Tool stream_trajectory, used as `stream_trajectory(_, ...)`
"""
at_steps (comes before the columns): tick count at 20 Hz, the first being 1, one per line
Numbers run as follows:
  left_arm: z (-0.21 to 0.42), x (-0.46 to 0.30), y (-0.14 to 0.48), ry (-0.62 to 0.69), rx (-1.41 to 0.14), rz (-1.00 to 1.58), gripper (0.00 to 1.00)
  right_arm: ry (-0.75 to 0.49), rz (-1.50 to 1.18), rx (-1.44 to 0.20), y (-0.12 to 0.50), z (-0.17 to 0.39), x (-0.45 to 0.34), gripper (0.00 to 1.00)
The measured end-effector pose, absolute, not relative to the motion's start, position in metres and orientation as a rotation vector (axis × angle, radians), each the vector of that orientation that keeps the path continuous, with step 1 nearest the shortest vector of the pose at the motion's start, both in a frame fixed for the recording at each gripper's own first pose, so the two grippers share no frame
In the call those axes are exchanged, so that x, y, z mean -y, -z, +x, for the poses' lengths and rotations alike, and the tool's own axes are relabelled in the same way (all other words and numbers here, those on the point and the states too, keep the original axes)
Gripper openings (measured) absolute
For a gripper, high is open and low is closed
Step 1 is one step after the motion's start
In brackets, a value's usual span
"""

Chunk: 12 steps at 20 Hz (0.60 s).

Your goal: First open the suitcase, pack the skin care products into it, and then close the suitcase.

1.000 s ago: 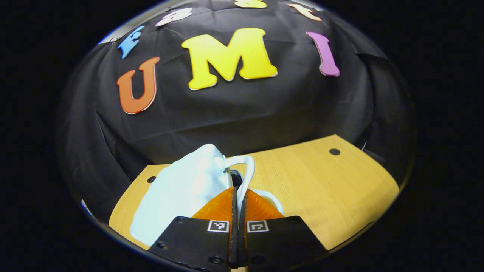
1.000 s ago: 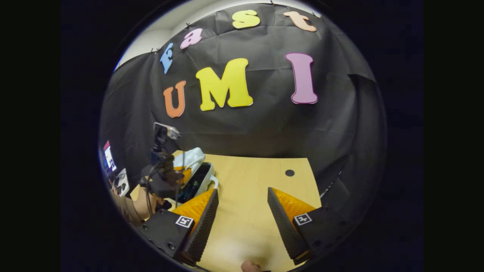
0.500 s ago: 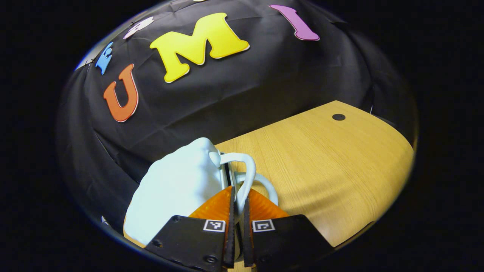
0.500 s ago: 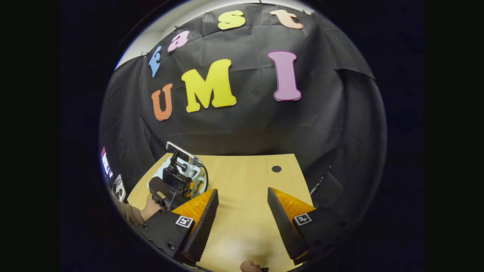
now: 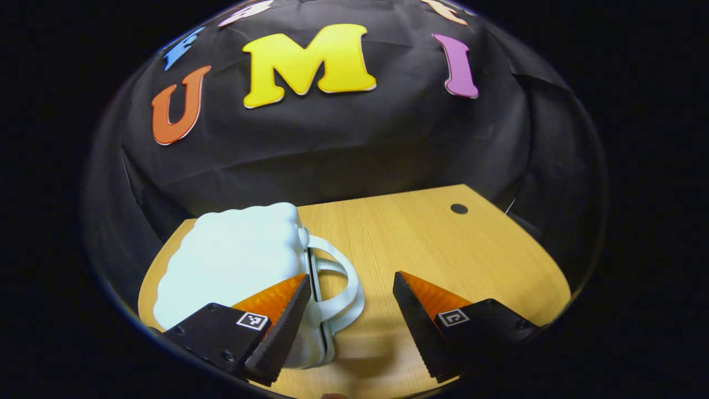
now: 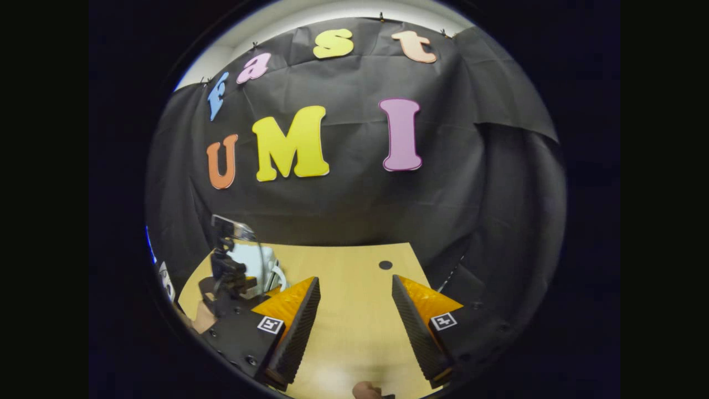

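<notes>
Low in the left gripper view, your left gripper (image 5: 350,288) had its fingers spread wide and holding nothing, above the wooden tabletop (image 5: 443,249). Just beyond its left finger, at lower left of the frame, the pale suitcase (image 5: 232,260) lay shut, handles (image 5: 338,282) reaching toward the gap. In the right gripper view, your right gripper (image 6: 354,285) was likewise parted and empty, with the suitcase (image 6: 260,263) farther off at lower left.

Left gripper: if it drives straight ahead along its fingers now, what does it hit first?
Probably nothing close. The open left gripper points over bare wooden table, so the booth's black cloth wall looks first. The white suitcase and its handle sit just left of that line; depth is uncertain.
</notes>
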<state>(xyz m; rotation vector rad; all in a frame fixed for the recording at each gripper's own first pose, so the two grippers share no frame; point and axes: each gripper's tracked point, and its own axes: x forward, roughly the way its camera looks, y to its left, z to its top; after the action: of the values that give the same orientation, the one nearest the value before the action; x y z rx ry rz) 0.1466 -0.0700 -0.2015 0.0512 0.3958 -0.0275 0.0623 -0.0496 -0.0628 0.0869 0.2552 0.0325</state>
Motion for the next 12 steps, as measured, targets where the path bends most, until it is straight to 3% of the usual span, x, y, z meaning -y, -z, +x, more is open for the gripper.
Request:
stream_trajectory(6, 0.086, -0.013, 0.090, -0.042, -0.200, 0.093, 0.98, -0.073, 0.047, -0.218, 0.053, 0.069, -0.035, 0.78)
stream_trajectory(12, 0.048, -0.086, 0.027, -0.107, -0.081, 0.057, 0.98, -0.138, -0.002, -0.123, 0.025, 0.058, -0.117, 0.78)
